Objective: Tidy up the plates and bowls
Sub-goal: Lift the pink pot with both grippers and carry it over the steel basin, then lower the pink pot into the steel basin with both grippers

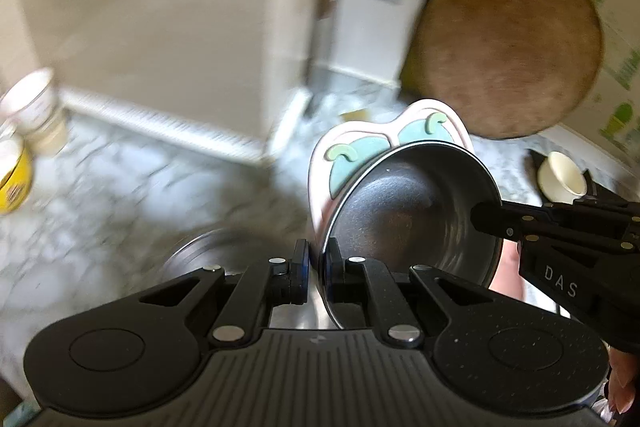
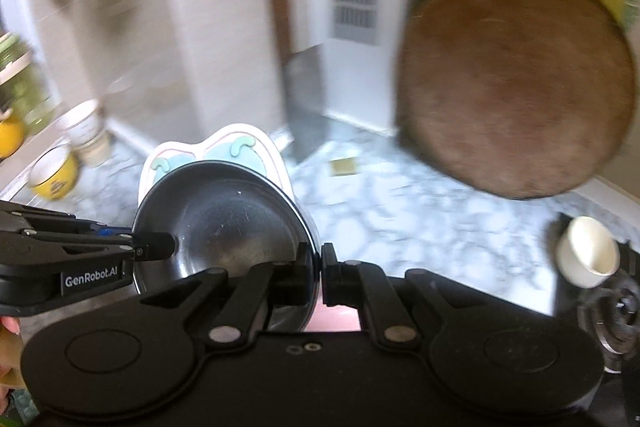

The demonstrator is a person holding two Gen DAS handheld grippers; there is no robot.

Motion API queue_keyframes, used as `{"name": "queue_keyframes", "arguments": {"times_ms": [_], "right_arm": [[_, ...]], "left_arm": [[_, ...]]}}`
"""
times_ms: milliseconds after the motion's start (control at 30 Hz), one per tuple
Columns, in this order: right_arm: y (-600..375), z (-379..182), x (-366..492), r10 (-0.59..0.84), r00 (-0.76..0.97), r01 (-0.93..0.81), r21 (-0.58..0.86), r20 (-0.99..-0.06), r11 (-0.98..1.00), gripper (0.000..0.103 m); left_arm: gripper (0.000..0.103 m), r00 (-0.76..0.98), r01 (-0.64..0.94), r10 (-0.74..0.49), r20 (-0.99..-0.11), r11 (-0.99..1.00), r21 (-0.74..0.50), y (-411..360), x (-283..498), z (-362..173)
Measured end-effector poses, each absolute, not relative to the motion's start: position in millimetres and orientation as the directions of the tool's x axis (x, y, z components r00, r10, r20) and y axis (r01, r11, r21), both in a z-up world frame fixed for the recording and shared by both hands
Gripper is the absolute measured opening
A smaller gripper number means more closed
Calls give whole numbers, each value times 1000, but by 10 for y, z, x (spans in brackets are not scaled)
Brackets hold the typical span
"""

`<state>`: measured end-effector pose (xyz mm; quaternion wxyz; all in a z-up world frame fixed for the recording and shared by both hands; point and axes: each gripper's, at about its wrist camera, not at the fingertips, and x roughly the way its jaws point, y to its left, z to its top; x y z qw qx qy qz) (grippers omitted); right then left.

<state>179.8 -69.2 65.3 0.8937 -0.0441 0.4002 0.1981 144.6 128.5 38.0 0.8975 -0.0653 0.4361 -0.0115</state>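
There were two grippers, the left gripper [image 1: 317,267] and the right gripper [image 2: 321,273]. There was one metal bowl [image 2: 224,223] and one pink plate [image 2: 224,141] at 12 o'clock from it. There was one round wooden board [image 2: 516,83], one white cup [image 2: 588,253], one yellow mug [image 2: 54,175], and one white mug [image 2: 86,133].

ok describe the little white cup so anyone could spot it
Start at the big round wooden board leaning against the wall. Below it to the right, on a dark base at the marble counter's edge, is the small white cup: plain and tipped, unlike the yellow mug far left.
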Motion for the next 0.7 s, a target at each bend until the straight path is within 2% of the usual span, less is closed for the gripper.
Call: {"name": "queue_keyframes", "arguments": {"times_ms": [333, 700], "right_arm": [[32, 419, 1681, 383, 478, -478, 132, -791, 868, 7], [293, 166, 1751, 369, 386, -489, 152, -846, 859, 7]], "left_arm": [[7, 552, -162, -18, -834, 979, -128, 1924, 1219, 172], [7, 458, -192, -30, -888, 972, -132, 2082, 1303, -110]]}}
